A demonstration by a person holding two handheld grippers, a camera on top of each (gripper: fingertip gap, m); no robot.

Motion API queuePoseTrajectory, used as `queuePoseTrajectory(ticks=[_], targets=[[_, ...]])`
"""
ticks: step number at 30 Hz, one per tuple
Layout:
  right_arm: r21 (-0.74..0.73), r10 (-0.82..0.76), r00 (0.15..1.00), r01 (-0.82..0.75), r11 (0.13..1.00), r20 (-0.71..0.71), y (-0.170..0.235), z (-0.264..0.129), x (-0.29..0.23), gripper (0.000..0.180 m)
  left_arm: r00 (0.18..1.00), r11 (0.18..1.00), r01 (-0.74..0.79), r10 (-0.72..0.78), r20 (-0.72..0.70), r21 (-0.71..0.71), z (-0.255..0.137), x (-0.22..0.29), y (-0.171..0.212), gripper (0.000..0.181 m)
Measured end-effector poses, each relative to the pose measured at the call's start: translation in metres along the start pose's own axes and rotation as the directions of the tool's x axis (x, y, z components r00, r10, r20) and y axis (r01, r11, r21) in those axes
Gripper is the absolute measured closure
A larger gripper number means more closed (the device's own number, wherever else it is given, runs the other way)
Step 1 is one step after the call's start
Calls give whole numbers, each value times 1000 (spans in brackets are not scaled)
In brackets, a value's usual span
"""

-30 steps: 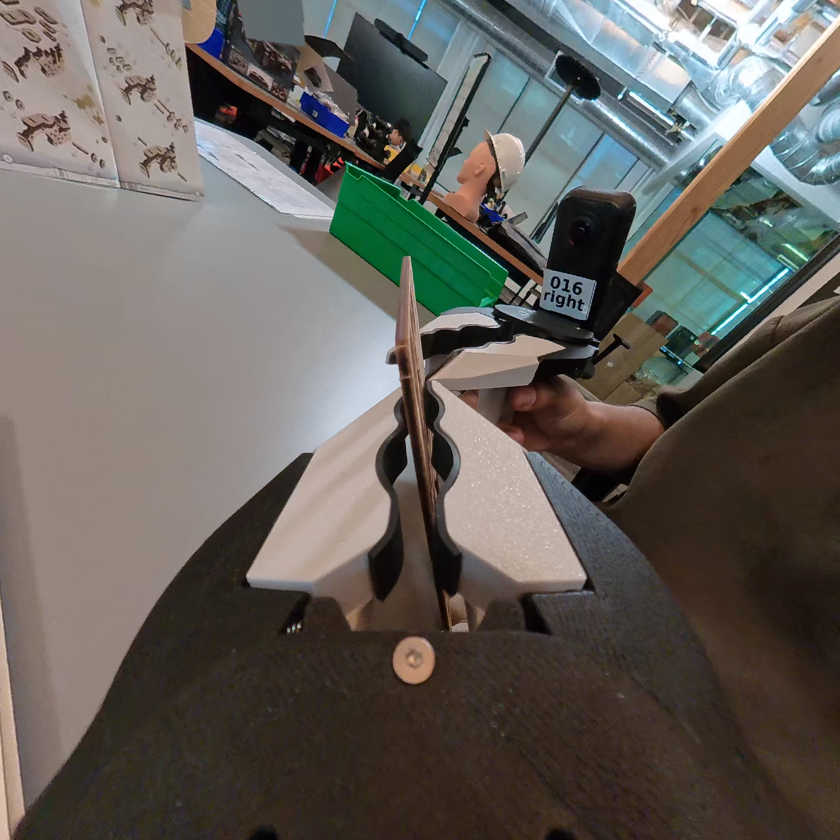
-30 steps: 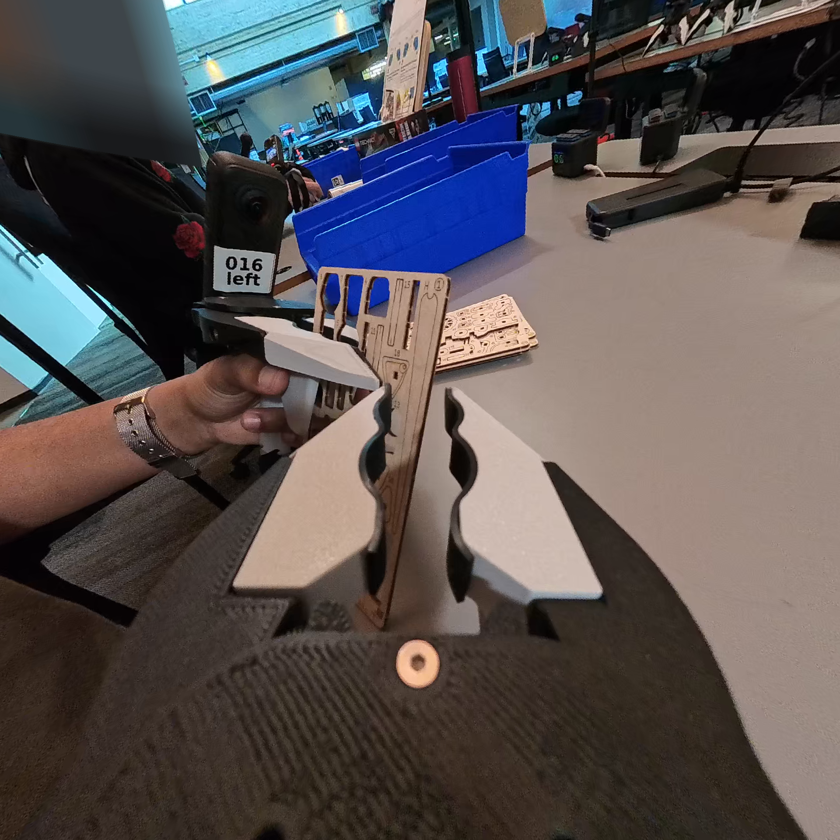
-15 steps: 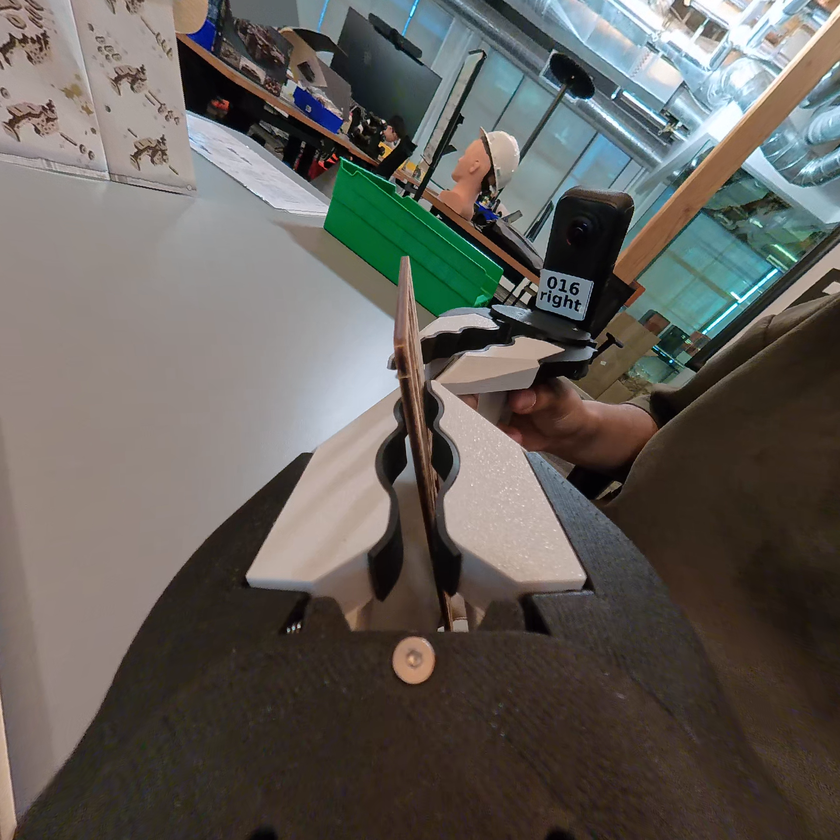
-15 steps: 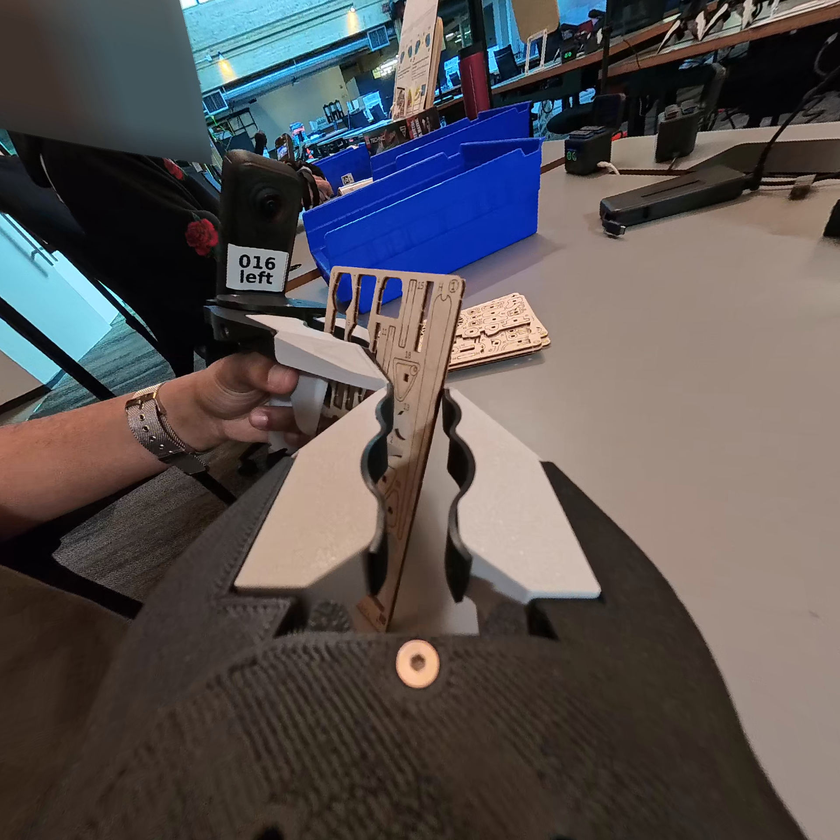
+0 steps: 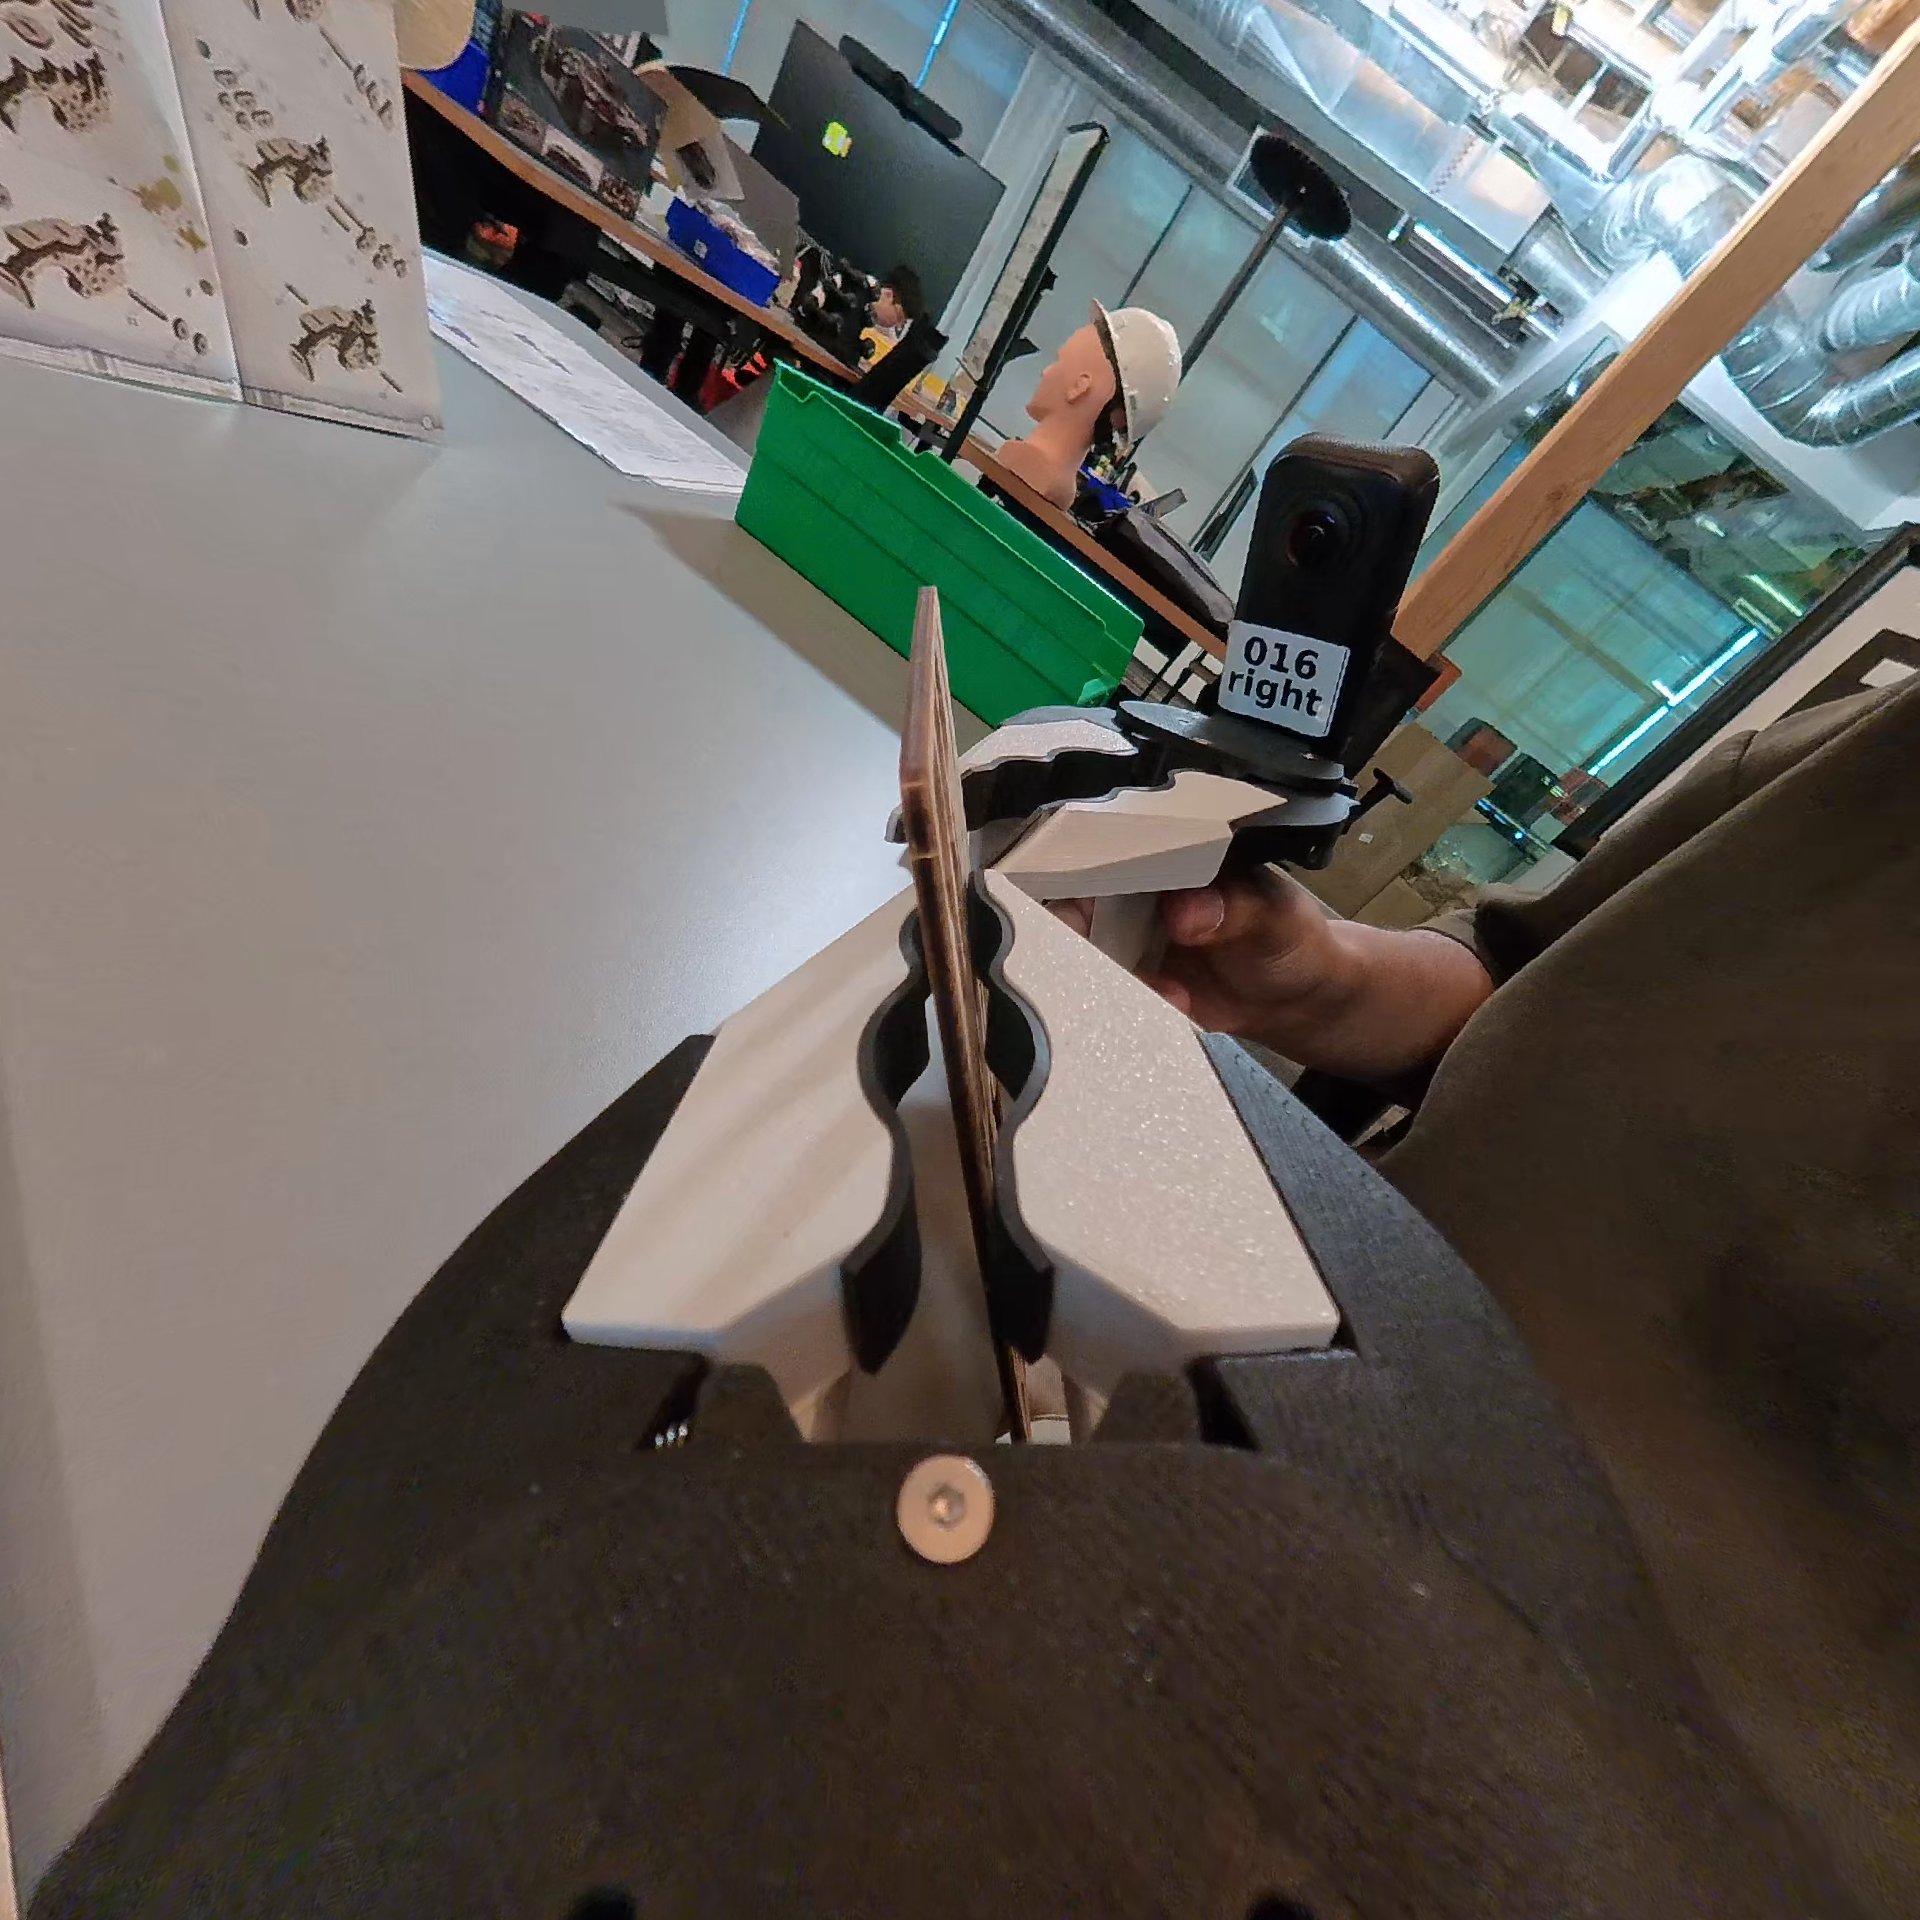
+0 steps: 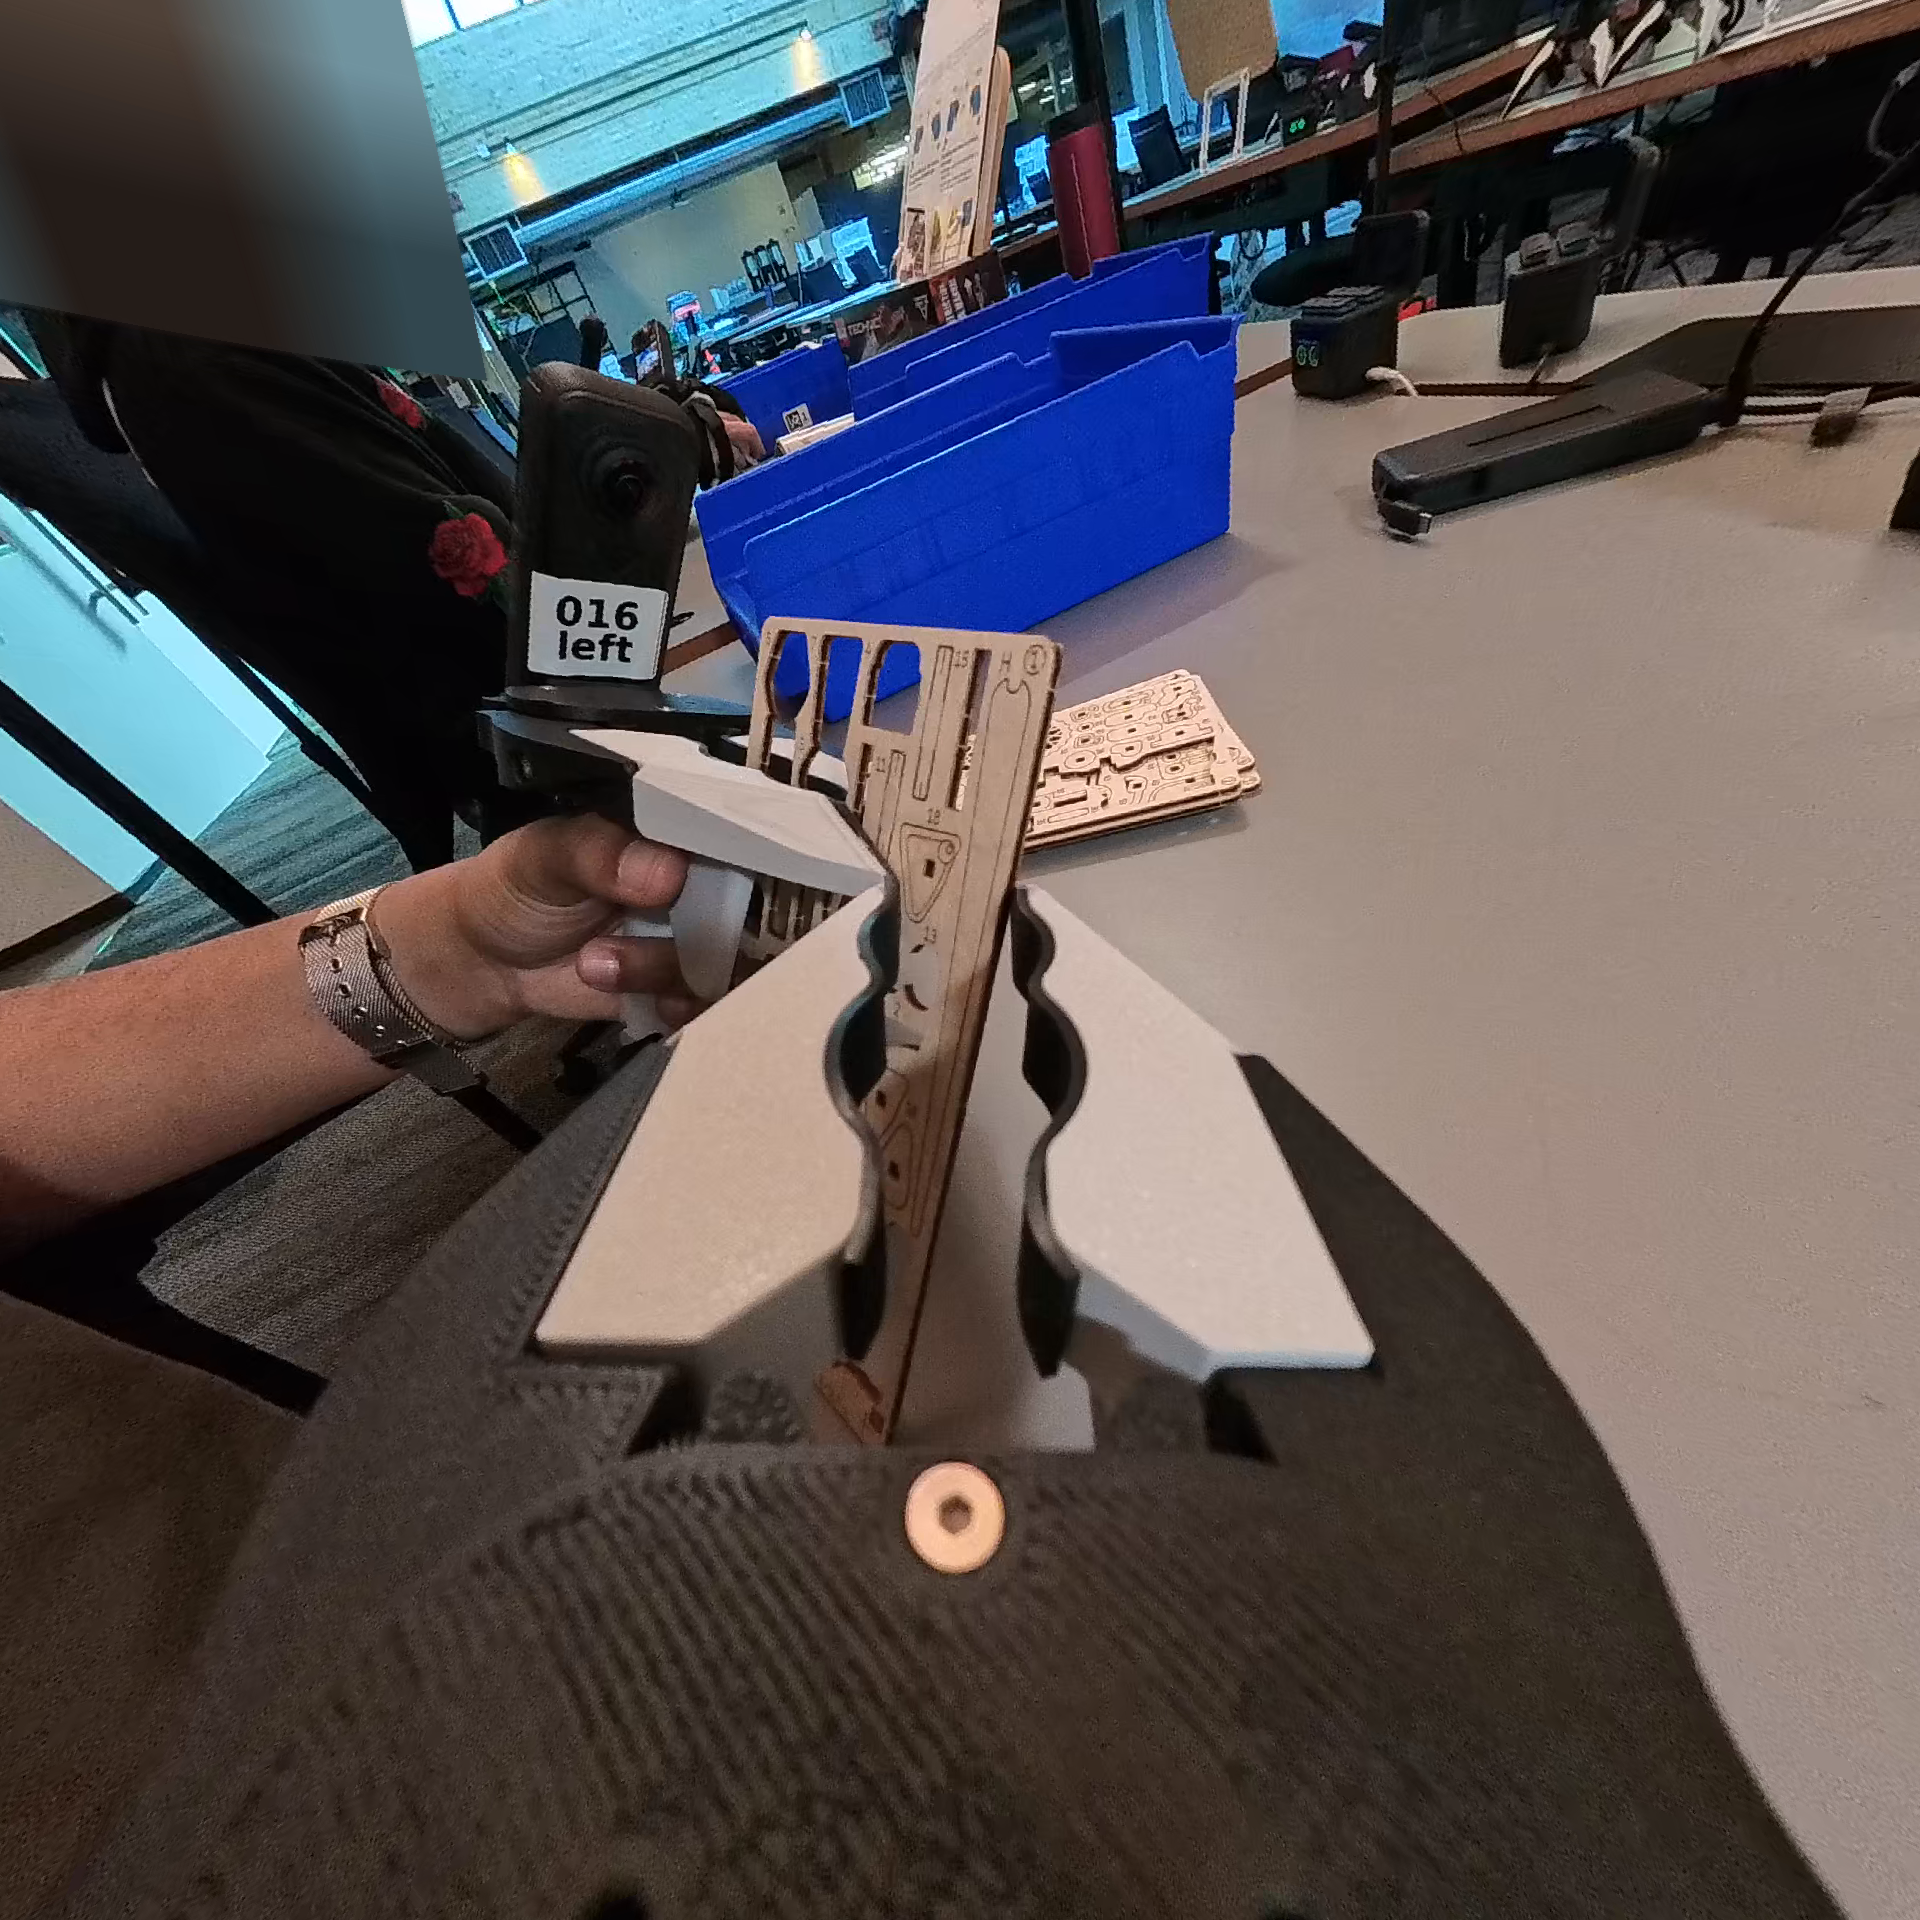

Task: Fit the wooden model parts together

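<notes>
A thin laser-cut wooden sheet stands on edge above the grey table. My left gripper is shut on it, and the sheet shows edge-on between the wavy black pads. In the right wrist view the same sheet shows its face, with cut-out slots at its top. It lies slantwise between the jaws of my right gripper, which stand apart around it. The left gripper holds the sheet's far left side. The right gripper reaches the sheet from the right.
A stack of more wooden part sheets lies flat on the table. Blue bins stand behind it, with a black bar-shaped device at the far right. A green bin and upright instruction pages are at the table's far side. The tips of both grippers are at nearly the same place.
The sheet has slid and turned further between the right gripper's jaws, closing the gap to the right pad. Jaw spacing looks unchanged. The left gripper keeps its hold.
</notes>
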State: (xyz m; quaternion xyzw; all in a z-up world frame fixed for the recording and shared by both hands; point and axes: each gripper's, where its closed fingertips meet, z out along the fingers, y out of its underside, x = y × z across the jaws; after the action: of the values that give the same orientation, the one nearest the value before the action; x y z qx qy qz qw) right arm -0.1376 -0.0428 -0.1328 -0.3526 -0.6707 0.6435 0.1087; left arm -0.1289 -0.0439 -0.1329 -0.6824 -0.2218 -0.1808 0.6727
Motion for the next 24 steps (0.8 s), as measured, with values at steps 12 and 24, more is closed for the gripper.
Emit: queuePoseTrajectory(ticks=[12, 24], targets=[[1, 3, 1000, -3, 1000, 0, 0, 0, 0, 160, 1000, 1000, 13, -13, -3, 7, 0, -1, 0, 180], [2, 1, 1000, -1, 1000, -2, 0, 0, 0, 160, 1000, 1000, 19, -19, -5, 9, 0, -1, 0, 180]])
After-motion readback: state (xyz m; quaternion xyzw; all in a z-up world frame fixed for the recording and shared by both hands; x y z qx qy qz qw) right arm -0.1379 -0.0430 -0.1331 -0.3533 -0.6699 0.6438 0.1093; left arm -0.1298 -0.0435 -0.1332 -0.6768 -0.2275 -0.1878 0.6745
